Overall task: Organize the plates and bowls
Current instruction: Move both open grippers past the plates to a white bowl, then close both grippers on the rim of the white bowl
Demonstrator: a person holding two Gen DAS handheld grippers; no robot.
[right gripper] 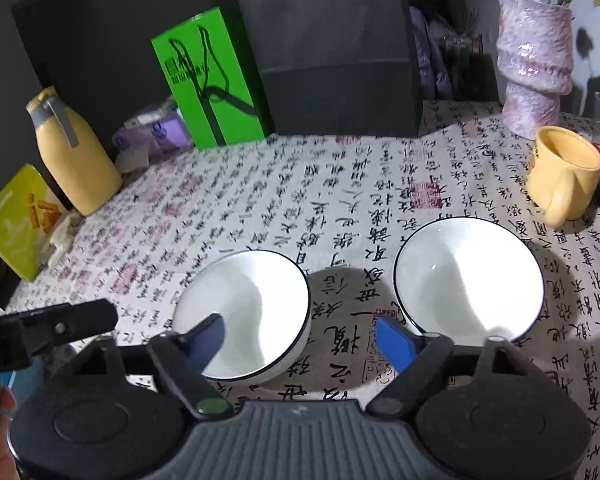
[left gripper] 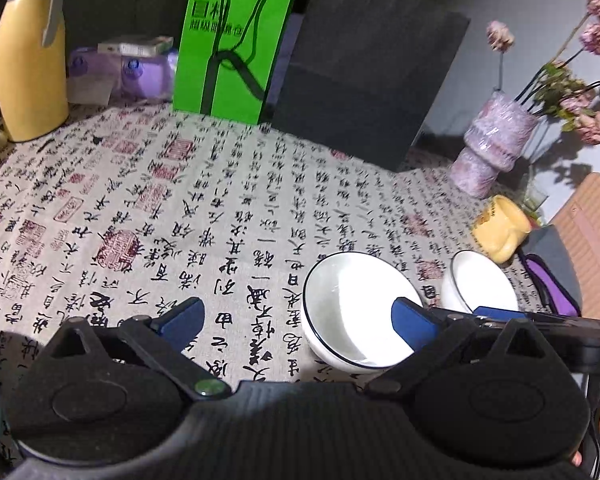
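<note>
Two white bowls stand apart on the worktop (right gripper: pixel 260 184), both near the yellow mug (right gripper: pixel 562 176). Right claw (right gripper: pixel 304 338) is released around the left bowl (right gripper: pixel 248 304)'s rim; right bowl (right gripper: pixel 470 276) is free. Left claw (left gripper: pixel 296 320) is released, holding nothing.

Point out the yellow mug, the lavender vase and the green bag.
yellow mug (right gripper: pixel 565 172): right wrist view, on its outer wall below the rim.
lavender vase (right gripper: pixel 534 64): right wrist view, on its wrinkled body.
green bag (left gripper: pixel 232 44): left wrist view, on its front face.

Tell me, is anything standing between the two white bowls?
Nothing visible. Only bare tablecloth lies between the left bowl and the right bowl; the yellow mug stands off to the side.
</note>
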